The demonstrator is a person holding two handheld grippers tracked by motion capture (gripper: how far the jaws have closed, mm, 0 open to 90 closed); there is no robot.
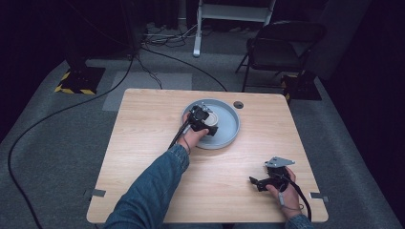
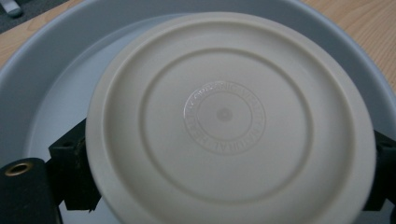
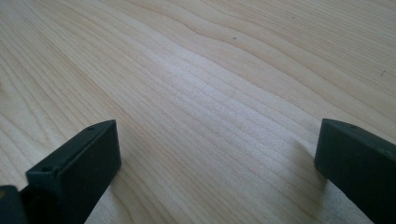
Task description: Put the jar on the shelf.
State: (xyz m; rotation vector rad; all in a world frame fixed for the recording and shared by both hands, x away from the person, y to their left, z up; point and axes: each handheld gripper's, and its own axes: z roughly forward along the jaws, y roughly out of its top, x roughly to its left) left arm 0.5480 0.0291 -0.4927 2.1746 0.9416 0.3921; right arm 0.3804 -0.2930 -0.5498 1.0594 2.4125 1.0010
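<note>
Left gripper [image 1: 208, 125] forward, jaws clamped; right gripper [image 1: 261, 182] low, jaws wide apart.

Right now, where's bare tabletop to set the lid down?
Bare wood runs left of the tray to the table edge, and between the tray and the right tongs. It is crowded at the tray, where the left tongs grip the lid.

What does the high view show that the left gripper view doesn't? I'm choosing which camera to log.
High view alone: the right claw low over the pale wooden table, the person's denim sleeve, a black folding chair. Left gripper view alone: the ringed emboss on the cream round plastic lid. Both: the left claw gripping that lid inside the grey-blue round tray.
</note>
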